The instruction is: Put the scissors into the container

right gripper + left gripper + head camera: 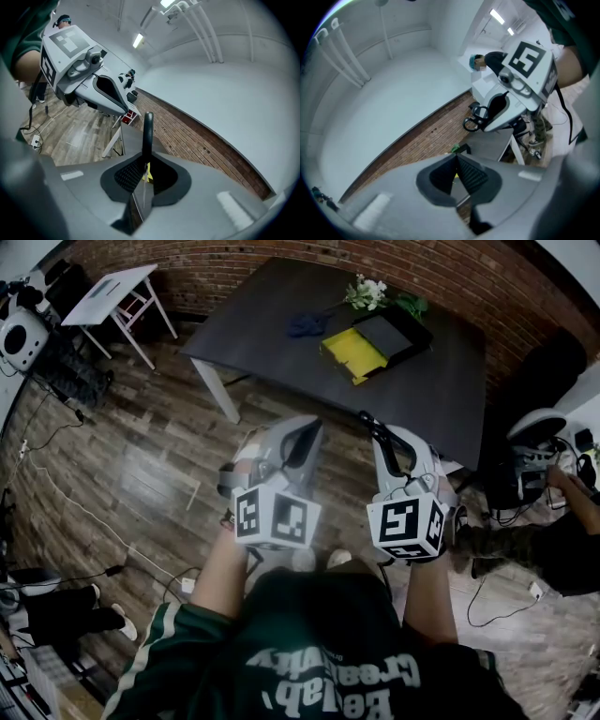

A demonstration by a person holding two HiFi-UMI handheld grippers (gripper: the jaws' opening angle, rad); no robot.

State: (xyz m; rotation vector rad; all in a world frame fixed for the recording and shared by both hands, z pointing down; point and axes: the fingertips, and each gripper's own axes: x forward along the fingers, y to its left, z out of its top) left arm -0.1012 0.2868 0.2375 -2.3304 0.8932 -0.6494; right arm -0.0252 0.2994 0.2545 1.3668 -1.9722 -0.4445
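Scissors are clamped in the right gripper's fingers, held in the air well apart from the yellow container lying on the dark worktop. The left gripper's fingers are clenched on nothing.

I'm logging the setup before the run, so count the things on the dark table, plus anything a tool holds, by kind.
Trays: 2, a yellow tray and a black tray
Flower bunch: 1
Blue cloth: 1
Scissors: 1, gripped in the right tool
Total: 5
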